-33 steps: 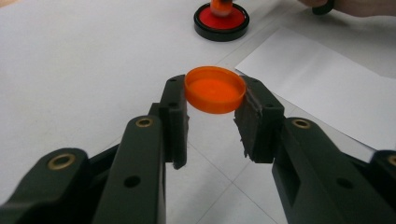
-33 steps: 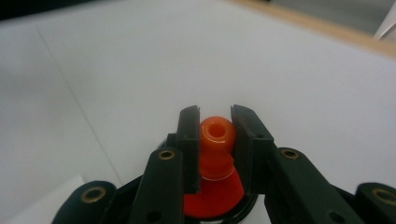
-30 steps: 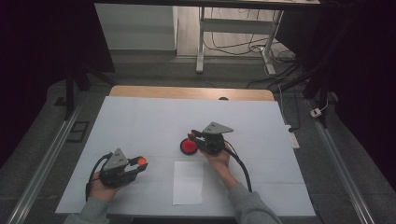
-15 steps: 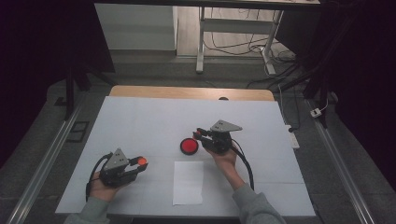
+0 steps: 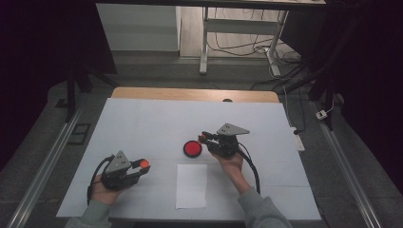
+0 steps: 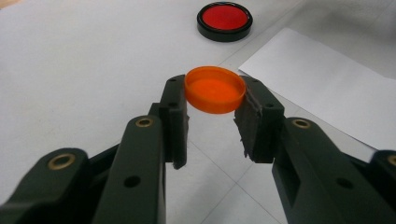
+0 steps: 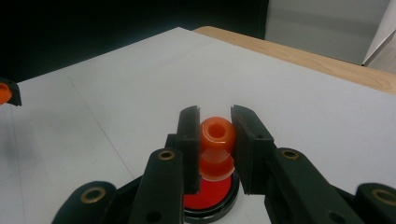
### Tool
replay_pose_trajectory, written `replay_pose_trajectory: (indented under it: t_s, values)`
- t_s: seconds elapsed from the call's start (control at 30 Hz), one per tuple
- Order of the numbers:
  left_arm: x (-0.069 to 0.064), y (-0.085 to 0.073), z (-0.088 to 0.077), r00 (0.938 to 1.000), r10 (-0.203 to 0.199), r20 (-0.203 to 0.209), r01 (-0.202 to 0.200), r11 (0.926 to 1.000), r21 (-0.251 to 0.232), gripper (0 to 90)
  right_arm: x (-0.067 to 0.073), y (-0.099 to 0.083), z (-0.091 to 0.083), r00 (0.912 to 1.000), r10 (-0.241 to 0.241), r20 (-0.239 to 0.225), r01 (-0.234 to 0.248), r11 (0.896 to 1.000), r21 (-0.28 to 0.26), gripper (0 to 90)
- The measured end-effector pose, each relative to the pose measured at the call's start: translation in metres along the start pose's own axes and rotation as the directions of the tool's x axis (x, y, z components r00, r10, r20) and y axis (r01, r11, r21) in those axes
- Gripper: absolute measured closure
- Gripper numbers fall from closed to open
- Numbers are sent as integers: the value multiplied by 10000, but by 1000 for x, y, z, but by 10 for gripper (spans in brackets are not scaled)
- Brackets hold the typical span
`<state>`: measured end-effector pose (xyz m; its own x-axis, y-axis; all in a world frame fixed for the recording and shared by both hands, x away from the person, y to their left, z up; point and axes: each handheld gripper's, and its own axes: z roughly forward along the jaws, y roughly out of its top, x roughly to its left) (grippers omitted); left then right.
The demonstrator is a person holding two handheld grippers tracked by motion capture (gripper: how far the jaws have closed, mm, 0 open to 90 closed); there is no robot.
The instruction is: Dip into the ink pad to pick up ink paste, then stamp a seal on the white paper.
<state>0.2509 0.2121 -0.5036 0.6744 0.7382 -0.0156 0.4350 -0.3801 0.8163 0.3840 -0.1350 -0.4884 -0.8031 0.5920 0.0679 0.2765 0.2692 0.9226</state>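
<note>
My left gripper (image 6: pixel 211 116) clamped the orange cap (image 6: pixel 215 88); my right gripper (image 7: pixel 214 140) pinched an orange stamp (image 7: pixel 217 135) (knobbed top) above the red ink pad (image 5: pixel 192 148) mid-table (image 5: pixel 142 123)

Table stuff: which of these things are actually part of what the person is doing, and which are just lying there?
In use:
- orange cap, held in the left hand-held gripper
- orange stamp, held in the right hand-held gripper
- red ink pad, under the stamp

Lying about, for now:
- white paper, untouched
- cables on the floor behind
</note>
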Motion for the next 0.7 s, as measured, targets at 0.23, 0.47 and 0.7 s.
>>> replay_pose_trajectory:
  t_s: [0.23, 0.47, 0.7]
  values:
    - [-1, 1, 0, 10000, 58, 13, -58, 10000, -8, 647, 4, -1, -4, 9999, -63, -98, 63, 10000, 3, 724]
    - [0, 1, 0, 10000, 54, 27, -54, 10000, -17, 647, 7, -2, -10, 9995, -222, -218, 224, 9997, 96, 724]
    - [0, 1, 1, 10000, 78, 49, -78, 10000, -10, 647, 10, -4, -16, 9993, -179, -321, 182, 9998, 105, 724]
